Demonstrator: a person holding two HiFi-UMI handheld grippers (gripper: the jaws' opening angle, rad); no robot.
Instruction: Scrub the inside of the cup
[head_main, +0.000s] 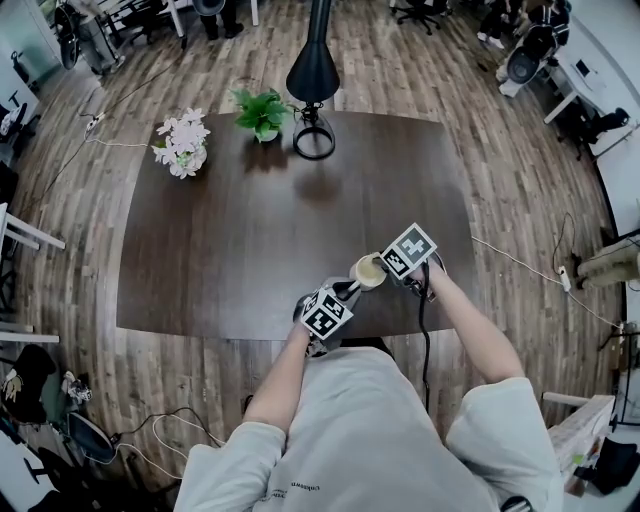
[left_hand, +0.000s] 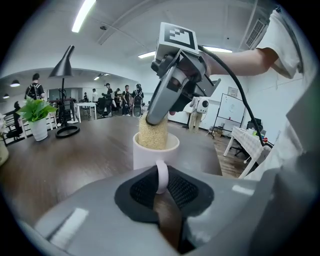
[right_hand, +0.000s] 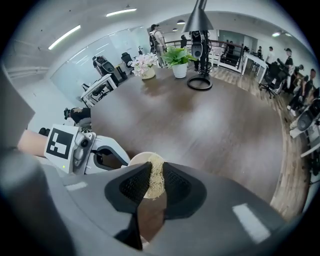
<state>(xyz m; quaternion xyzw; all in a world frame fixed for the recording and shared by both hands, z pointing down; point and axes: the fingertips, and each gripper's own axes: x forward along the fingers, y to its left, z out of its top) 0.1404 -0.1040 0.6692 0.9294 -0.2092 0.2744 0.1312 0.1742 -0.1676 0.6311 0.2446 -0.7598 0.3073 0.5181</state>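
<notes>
Right gripper (right_hand: 150, 176) is clamped on a yellow scrubber (left_hand: 152, 134) — this is pushed into the white cup (left_hand: 145, 156) just below it. Its handle (left_hand: 161, 175) is pinched by the left gripper (left_hand: 161, 186).

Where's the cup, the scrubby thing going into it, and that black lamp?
cup (left_hand: 145, 158): left gripper view, on its white side wall.
scrubbing sponge (left_hand: 152, 135): left gripper view, on the tan part just above the cup's rim.
black lamp (head_main: 313, 72): head view, on its cone-shaped shade.
</notes>
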